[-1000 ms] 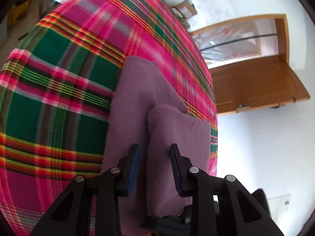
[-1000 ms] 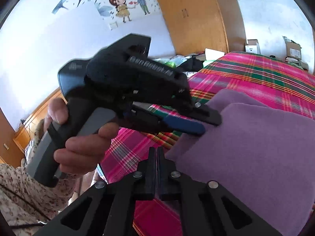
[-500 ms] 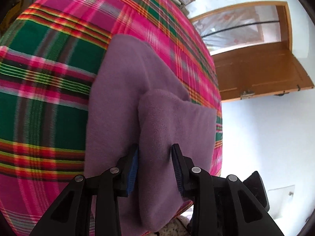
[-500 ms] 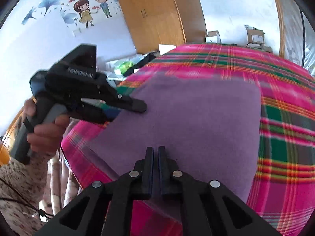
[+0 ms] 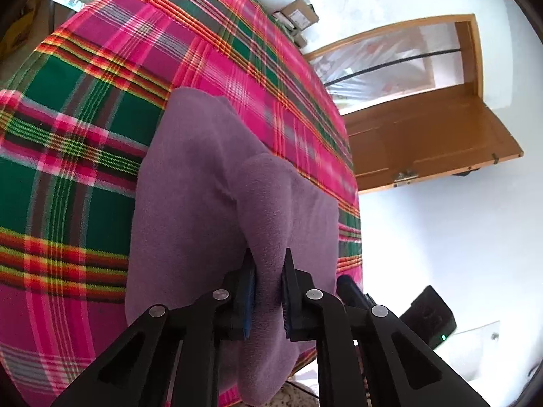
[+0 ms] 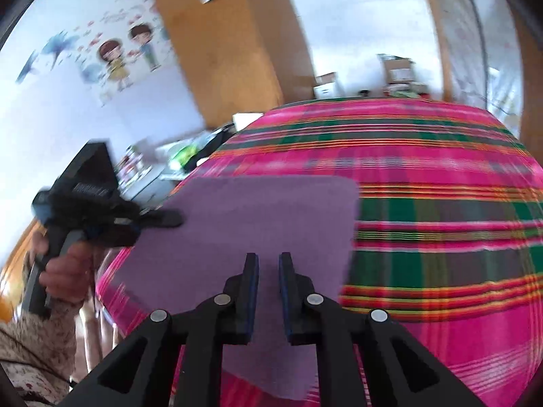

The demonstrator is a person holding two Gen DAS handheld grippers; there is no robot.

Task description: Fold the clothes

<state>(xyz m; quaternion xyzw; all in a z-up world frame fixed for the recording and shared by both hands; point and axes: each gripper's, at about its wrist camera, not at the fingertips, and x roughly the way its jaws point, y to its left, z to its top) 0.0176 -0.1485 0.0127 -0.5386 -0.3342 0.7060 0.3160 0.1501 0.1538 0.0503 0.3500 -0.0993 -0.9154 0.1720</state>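
A purple fleece garment [image 5: 203, 183] lies folded on the plaid bedspread [image 5: 68, 169] near the bed's edge. My left gripper [image 5: 268, 261] is shut on a raised fold of the purple garment at its near edge. In the right wrist view the garment [image 6: 258, 217] lies flat as a rectangle. My right gripper [image 6: 268, 261] is open a little, empty, above the garment's near edge. The left gripper [image 6: 101, 210] shows there at the garment's left side, held in a hand.
The bedspread [image 6: 441, 203] stretches to the right and beyond the garment. A wooden door [image 5: 424, 135] stands past the bed. A wooden wardrobe [image 6: 230, 44], boxes [image 6: 397, 68] and clutter [image 6: 183, 152] lie behind the bed.
My right gripper has let go and opened a little, and drawn back from the garment. My left gripper has closed on the raised fold. The garment now lies flatter.
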